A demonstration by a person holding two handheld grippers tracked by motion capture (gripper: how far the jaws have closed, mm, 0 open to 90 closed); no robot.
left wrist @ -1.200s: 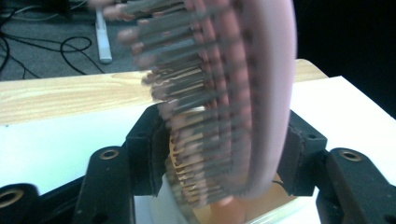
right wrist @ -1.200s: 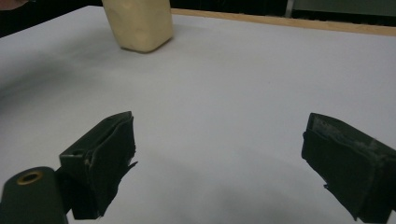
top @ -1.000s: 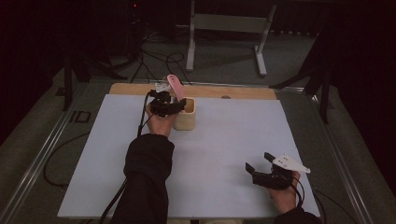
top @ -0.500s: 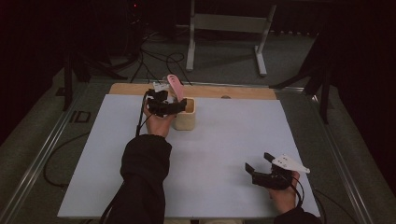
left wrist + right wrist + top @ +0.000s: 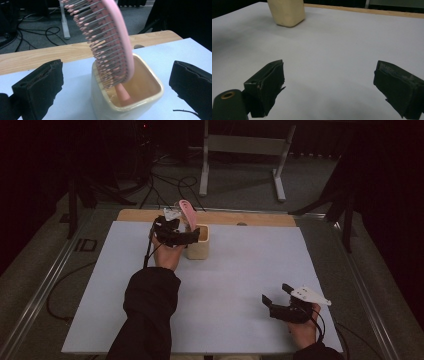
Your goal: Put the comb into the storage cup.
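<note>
Your pink hairbrush (image 5: 110,37) already stands handle-down in the cream cup (image 5: 140,100) near the table's far edge, your left gripper (image 5: 117,85) gapes wide around it holding nothing, your right gripper (image 5: 332,87) sits open and empty, so probably little remains

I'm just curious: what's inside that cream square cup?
A pink hairbrush stands handle-down in the cream cup, with the bristled head leaning out above the rim. The handle's lower end is hidden by the cup's wall.
</note>
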